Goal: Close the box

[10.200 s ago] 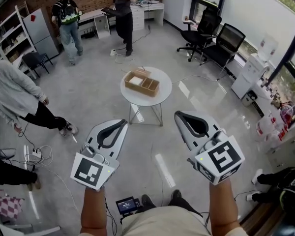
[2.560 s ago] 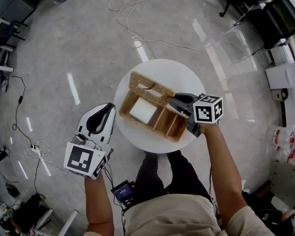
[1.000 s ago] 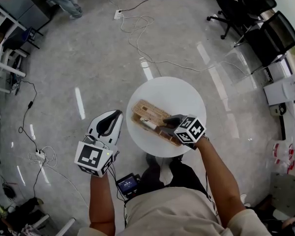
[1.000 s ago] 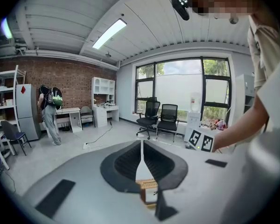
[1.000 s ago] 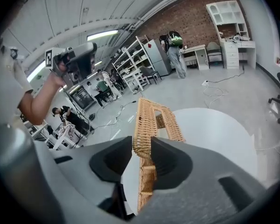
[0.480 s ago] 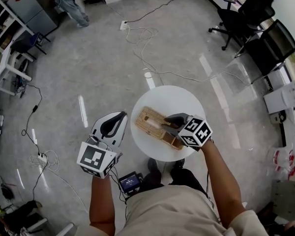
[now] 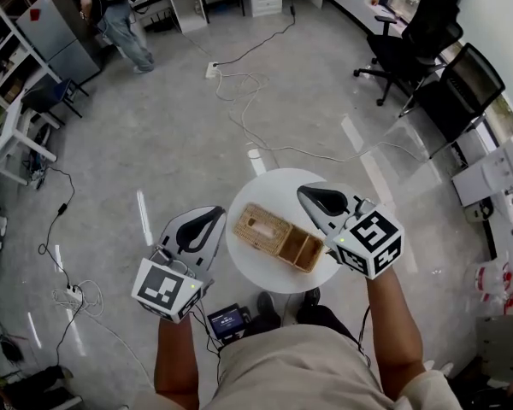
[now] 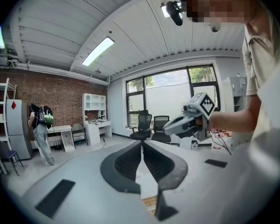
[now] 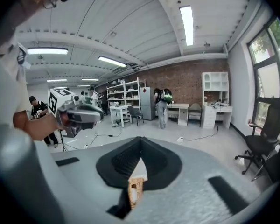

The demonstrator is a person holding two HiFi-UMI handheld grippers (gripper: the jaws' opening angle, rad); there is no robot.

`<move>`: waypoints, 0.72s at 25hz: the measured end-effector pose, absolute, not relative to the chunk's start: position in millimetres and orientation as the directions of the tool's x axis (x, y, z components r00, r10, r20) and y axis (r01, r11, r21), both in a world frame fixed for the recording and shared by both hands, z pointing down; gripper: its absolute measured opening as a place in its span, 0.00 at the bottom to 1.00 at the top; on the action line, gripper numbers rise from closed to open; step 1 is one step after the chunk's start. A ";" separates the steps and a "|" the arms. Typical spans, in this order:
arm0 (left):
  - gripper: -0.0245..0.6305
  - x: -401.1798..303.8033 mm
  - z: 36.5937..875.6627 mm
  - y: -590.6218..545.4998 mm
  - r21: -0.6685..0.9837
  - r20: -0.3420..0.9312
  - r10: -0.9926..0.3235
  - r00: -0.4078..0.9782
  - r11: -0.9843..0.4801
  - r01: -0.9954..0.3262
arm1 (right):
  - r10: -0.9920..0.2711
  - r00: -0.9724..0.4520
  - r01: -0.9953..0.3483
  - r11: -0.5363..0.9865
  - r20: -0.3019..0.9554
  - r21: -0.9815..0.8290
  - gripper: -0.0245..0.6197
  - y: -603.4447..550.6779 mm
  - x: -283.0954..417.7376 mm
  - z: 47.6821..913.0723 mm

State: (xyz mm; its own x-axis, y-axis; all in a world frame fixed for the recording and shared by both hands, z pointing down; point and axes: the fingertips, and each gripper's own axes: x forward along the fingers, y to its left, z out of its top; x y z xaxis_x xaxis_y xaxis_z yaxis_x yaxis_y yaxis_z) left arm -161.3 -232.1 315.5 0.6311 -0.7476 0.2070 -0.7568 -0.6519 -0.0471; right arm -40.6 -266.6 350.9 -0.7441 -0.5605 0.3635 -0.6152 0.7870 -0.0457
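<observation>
The wicker box lies on the round white table. Its woven lid is down flat over the left part, and a small compartment at the right end shows open. My right gripper hovers above the table's right side, clear of the box, shut with nothing between its jaws. My left gripper is held off the table's left edge, also shut and empty. A strip of the box shows below the right gripper in its own view. The left gripper points out into the room.
Two black office chairs stand at the far right and a white cabinet at the right edge. Cables trail over the floor beyond the table. A person stands by desks at the far left. A small screen hangs at my waist.
The right gripper has lifted off the box and up to the right, and its jaws have shut. The lid now lies flat. The left gripper has hardly moved.
</observation>
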 end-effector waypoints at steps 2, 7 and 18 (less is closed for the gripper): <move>0.06 -157.3 306.5 -229.2 -0.057 0.192 -0.742 0.642 -0.662 -0.748 | -0.597 -0.731 -0.635 0.773 0.331 -0.009 0.03 -264.7 -34.7 323.9; 0.06 -146.4 285.4 -219.4 -0.075 0.162 -0.729 0.665 -0.681 -0.729 | -0.638 -0.715 -0.650 0.757 0.285 0.064 0.03 -253.5 -24.3 270.4; 0.06 -133.7 261.1 -198.3 -0.114 0.125 -0.721 0.682 -0.693 -0.712 | -0.668 -0.710 -0.648 0.743 0.222 0.165 0.02 -224.3 -14.6 209.7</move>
State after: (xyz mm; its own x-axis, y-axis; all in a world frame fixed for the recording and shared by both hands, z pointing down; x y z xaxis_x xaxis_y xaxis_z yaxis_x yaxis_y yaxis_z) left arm -133.7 -198.3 261.1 0.6817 -0.7209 0.1247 -0.7119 -0.6929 -0.1142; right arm -14.6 -224.3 209.7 -0.7099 -0.6685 0.2216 -0.6484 0.7432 0.1649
